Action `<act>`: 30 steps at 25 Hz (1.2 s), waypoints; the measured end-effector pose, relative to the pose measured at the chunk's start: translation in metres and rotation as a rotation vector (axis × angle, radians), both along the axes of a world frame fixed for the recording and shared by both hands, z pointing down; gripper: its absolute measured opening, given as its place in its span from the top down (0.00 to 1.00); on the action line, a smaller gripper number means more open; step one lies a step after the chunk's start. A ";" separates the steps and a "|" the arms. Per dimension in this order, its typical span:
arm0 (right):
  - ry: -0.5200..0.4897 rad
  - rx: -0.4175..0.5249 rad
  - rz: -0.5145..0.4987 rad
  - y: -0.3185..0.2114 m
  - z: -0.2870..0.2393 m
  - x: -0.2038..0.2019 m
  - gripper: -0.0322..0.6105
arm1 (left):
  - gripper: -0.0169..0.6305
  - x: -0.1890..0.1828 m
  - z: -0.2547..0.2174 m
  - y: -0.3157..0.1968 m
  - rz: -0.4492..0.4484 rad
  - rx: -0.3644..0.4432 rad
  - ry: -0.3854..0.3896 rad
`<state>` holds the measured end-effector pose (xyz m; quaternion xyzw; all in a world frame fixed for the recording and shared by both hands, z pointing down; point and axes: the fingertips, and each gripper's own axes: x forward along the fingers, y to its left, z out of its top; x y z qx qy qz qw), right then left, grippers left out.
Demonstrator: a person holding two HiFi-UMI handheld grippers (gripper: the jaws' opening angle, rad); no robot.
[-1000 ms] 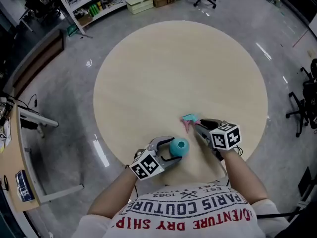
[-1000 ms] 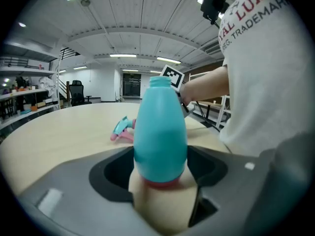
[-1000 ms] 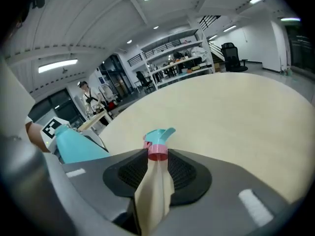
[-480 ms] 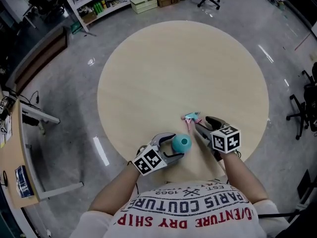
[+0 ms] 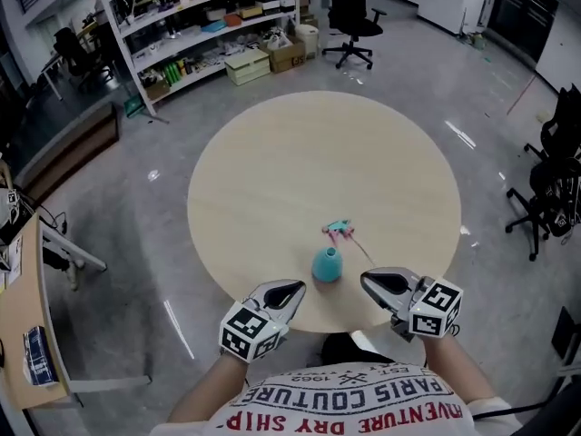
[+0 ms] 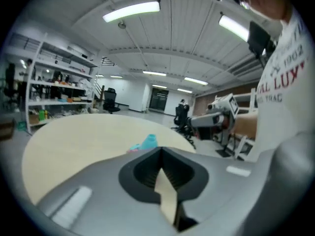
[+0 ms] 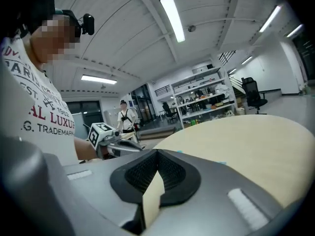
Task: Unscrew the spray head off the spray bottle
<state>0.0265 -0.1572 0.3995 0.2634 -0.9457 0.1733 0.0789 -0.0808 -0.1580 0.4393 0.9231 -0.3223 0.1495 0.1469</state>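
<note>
Apparently done with the unscrewing already. Left gripper [image 5: 287, 292] and right gripper [image 5: 379, 282] both pressed fully closed on nothing, hanging at the near edge of the round table [image 5: 309, 153]. Ahead and between them, about equally near to each: teal bottle [image 5: 327, 264], upright, no head on it. Just beyond it and apart from it, slightly toward the right side: spray head [image 5: 339, 229], flat on the wood, thin tube [image 5: 361, 248] trailing back toward the right gripper. Looks the handier reach for the right gripper, then, should any further pick follow. Needs jaws opened first, and set across the tube rather than along it.
</note>
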 end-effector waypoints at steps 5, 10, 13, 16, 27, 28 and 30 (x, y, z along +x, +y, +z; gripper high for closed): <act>0.030 0.018 -0.083 0.074 -0.008 -0.018 0.95 | 0.97 0.034 -0.029 0.070 0.143 0.002 0.059; 0.007 0.034 -0.089 0.148 -0.004 -0.007 0.95 | 0.97 0.051 -0.036 0.146 0.160 -0.021 0.088; 0.013 0.073 -0.082 0.208 -0.007 0.004 0.95 | 0.97 0.064 -0.038 0.204 0.153 -0.011 0.080; 0.026 0.135 -0.087 0.282 -0.013 0.035 0.95 | 0.97 0.097 -0.048 0.280 0.164 0.033 0.074; -0.019 0.144 -0.083 0.502 -0.045 0.094 0.95 | 0.97 0.172 -0.081 0.520 0.205 0.095 -0.013; -0.025 0.147 -0.086 0.510 -0.051 0.094 0.95 | 0.97 0.172 -0.085 0.528 0.201 0.092 -0.011; -0.032 0.146 -0.099 0.526 -0.060 0.092 0.95 | 0.97 0.172 -0.096 0.540 0.188 0.092 -0.016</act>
